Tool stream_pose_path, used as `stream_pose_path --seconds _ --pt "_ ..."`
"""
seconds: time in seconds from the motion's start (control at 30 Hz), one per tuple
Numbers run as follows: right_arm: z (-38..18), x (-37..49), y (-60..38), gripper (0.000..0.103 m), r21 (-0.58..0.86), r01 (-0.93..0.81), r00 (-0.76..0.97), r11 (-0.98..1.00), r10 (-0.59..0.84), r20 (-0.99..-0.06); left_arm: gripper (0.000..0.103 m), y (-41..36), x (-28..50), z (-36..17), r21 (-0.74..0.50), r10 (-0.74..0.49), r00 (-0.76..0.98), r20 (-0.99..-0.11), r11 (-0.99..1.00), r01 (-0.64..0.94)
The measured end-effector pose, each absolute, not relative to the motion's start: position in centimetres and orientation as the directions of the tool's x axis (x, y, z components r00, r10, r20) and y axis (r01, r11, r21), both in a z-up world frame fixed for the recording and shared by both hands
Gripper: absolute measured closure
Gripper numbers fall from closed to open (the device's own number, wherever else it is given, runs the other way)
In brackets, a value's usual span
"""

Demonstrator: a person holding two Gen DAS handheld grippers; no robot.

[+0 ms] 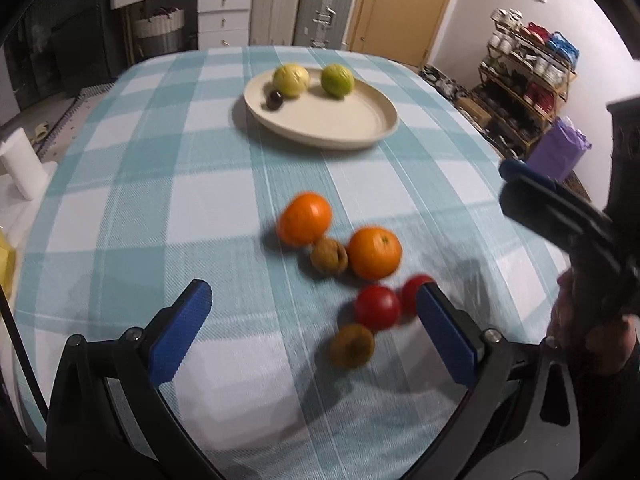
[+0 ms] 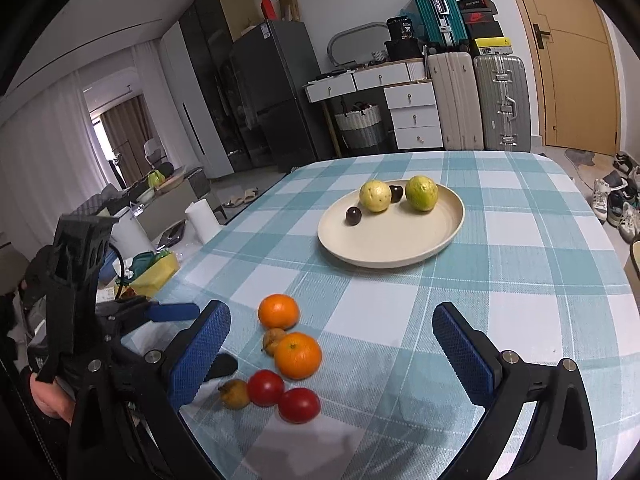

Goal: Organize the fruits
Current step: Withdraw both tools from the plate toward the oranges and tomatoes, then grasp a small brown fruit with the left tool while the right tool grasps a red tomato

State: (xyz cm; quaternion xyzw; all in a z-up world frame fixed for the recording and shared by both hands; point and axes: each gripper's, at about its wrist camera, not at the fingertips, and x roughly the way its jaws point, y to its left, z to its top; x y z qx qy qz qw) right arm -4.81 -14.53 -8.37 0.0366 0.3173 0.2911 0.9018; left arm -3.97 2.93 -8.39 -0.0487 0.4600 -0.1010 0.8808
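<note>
A cream plate [image 1: 332, 128] [image 2: 400, 248] on the checked cloth holds a yellow fruit [image 1: 291, 79] [image 2: 375, 196], a green fruit [image 1: 338, 80] [image 2: 421, 193] and dark plums [image 1: 275, 100] [image 2: 354, 215]. Nearer lie two oranges [image 1: 305, 219] [image 1: 374, 253] [image 2: 278, 311] [image 2: 298, 355], two red tomatoes [image 1: 377, 307] [image 2: 265, 387] [image 2: 299, 405] and two brown fruits [image 1: 329, 257] [image 1: 352, 345] [image 2: 236, 393]. My left gripper [image 1: 314, 330] is open above the tomatoes and empty. My right gripper [image 2: 332, 354] is open and empty, over the loose fruit.
The table [image 2: 520, 280] has a white paper roll [image 1: 20, 168] [image 2: 202, 216] and yellow package [image 2: 156, 274] beyond its left edge. Drawers, suitcases [image 2: 500, 100] and a door stand behind. A shoe rack [image 1: 528, 76] is to the right.
</note>
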Motion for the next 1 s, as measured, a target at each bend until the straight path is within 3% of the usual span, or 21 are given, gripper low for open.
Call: stream_pose_path --seconds 0.17,0.3,0.53,0.63,0.67,1.0 --pt "-8.7 -5.3 -14.1 0.0 0.237 -0.515 0.621 0.823 0.55 -0.559 0.004 2.8 -4.9 -9.3 -0.178 -0.237 0.544 -0.805 0.971 0.16" --pt "-9.1 -5.4 -13.8 0.0 0.234 -0.521 0.61 0.82 0.551 -0.569 0.026 2.5 -5.3 -9.7 -0.182 -0.256 0.533 -0.806 0.965 0.189" --pt "-9.4 -5.2 -14.0 0.0 0.239 -0.51 0.606 0.826 0.542 -0.582 0.051 1.9 -5.6 -10.6 -0.235 -0.329 0.477 -0.815 0.94 0.247" --pt "-9.5 -5.2 -14.0 0.0 0.238 -0.506 0.606 0.829 0.538 -0.586 0.068 1.7 -5.5 -11.0 -0.257 -0.354 0.452 -0.819 0.93 0.264" --pt "-9.5 -5.2 -14.0 0.0 0.239 -0.506 0.605 0.829 0.538 -0.586 0.078 1.7 -5.5 -11.2 -0.267 -0.363 0.441 -0.821 0.926 0.267" --pt "-9.9 -5.1 -14.0 0.0 0.25 -0.502 0.59 0.828 0.539 -0.601 0.079 2.1 -5.3 -11.6 -0.327 -0.418 0.404 -0.814 0.904 0.276"
